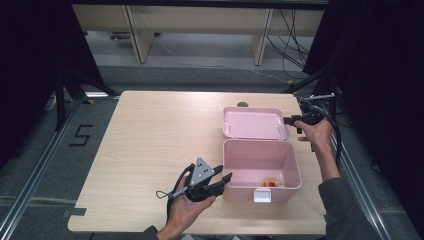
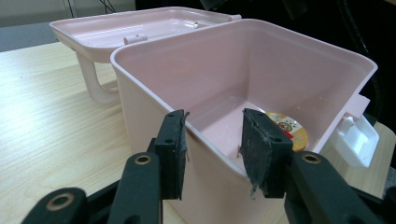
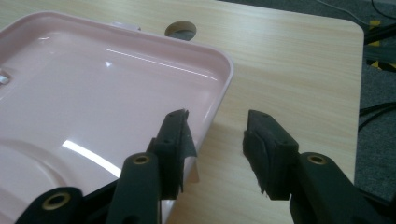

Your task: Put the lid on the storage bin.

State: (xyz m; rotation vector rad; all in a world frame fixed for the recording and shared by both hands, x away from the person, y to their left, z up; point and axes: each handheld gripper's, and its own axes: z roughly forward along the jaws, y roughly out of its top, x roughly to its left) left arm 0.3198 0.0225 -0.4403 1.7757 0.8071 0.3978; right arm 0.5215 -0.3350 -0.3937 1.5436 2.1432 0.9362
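A pink box point(image 1: 245, 192) stands open at the table's right, its lid point(image 1: 255, 124) folded flat behind it. A round orange-and-red item point(image 2: 287, 128) lies on the box floor near the front. My left gripper point(image 1: 226, 181) straddles the box's front left corner. In the left gripper view the wall point(image 2: 154, 126) runs slantwise between the pads and touches both. My right gripper point(image 1: 290, 120) hovers at the lid's right edge. In the right gripper view its jaws point(image 3: 217, 135) stand apart over the lid's corner point(image 3: 219, 70), with nothing between them.
A white latch point(image 1: 262, 195) hangs on the box's front wall. A round cable hole point(image 1: 242, 104) sits in the table behind the lid. The table's right edge lies close by the right hand. Bare wood stretches to the left.
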